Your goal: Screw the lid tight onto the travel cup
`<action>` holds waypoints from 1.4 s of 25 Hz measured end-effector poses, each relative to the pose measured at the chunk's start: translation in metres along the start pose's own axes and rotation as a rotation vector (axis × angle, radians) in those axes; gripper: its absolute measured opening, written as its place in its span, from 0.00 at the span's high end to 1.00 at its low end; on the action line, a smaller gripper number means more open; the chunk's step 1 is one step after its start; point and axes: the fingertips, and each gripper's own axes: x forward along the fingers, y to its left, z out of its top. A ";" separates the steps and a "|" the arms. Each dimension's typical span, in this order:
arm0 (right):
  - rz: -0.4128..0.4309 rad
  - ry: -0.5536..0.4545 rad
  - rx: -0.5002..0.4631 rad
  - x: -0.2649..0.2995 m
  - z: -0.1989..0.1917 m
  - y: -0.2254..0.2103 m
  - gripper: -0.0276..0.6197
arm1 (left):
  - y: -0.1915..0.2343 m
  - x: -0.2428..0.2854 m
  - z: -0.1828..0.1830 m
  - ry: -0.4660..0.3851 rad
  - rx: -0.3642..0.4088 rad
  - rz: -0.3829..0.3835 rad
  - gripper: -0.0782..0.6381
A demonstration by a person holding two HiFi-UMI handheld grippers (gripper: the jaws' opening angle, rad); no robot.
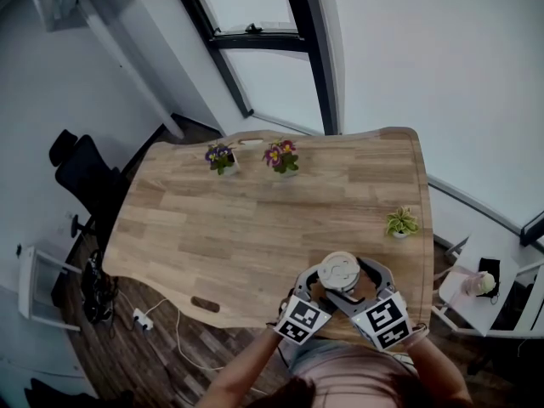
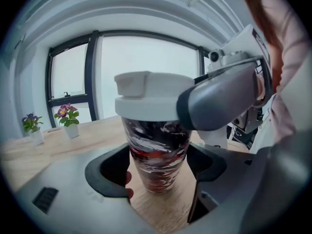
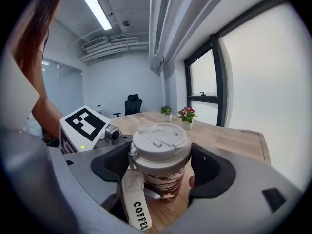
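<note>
A travel cup (image 2: 156, 155) with a dark red and white marbled body stands on the wooden table (image 1: 255, 219) near its front edge. A white lid (image 3: 161, 143) sits on top of it, seen from above as the lid (image 1: 338, 272). A strap (image 3: 136, 204) printed COFFEE hangs from the lid. My left gripper (image 2: 158, 167) is shut on the cup's body, low down. My right gripper (image 3: 161, 165) is shut on the lid's rim, higher up. In the head view the left gripper (image 1: 316, 286) and the right gripper (image 1: 357, 283) meet round the cup.
Two small flower pots (image 1: 220, 157) (image 1: 281, 157) stand at the table's far edge, and a little green plant (image 1: 401, 223) near its right edge. A black office chair (image 1: 81, 172) is off to the left, a small side table (image 1: 476, 291) to the right.
</note>
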 end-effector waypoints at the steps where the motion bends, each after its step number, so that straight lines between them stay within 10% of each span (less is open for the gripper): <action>1: 0.001 -0.003 0.004 0.000 -0.001 0.000 0.40 | 0.000 0.000 0.000 -0.001 -0.003 0.005 0.40; 12: 0.182 0.065 -0.051 -0.003 -0.003 0.005 0.39 | -0.001 -0.005 -0.005 0.039 0.082 -0.176 0.40; 24: 0.013 0.012 0.001 0.000 -0.001 0.005 0.40 | 0.002 -0.005 -0.006 0.046 0.060 -0.066 0.40; 35: 0.160 0.041 -0.100 -0.009 0.004 0.006 0.40 | -0.004 -0.003 -0.006 0.076 0.132 -0.210 0.40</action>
